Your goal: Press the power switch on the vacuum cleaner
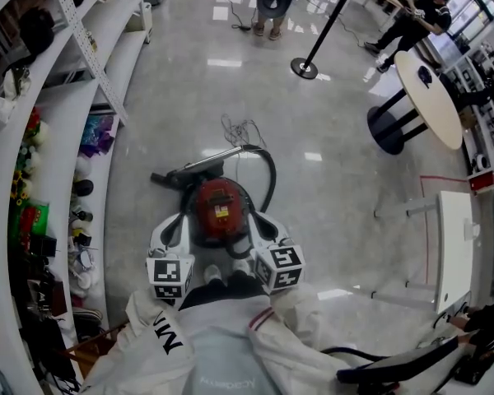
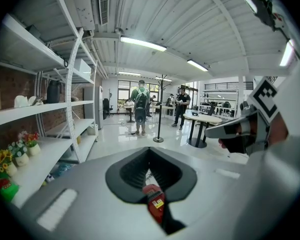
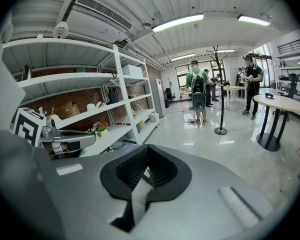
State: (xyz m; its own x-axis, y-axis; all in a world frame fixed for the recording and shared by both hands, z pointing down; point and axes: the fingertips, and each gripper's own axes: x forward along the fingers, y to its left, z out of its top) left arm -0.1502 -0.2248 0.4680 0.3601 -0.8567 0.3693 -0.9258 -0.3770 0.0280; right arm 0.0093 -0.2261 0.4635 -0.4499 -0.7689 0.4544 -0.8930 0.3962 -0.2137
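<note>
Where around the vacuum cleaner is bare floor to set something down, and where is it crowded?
Bare floor: right of the vacuum cleaner toward the round table, and ahead toward the stanchion base. Left is crowded: shelving stands close.

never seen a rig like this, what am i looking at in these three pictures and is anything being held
There is no robot here: a person holds a two-jaw gripper in each hand. The head view looks down from the person's head at the left gripper, the right gripper and a red vacuum on the floor, with shelves on the left. The other two pictures come from a camera on each gripper, looking along its jaws. Both pairs of jaws are together and hold nothing.
</note>
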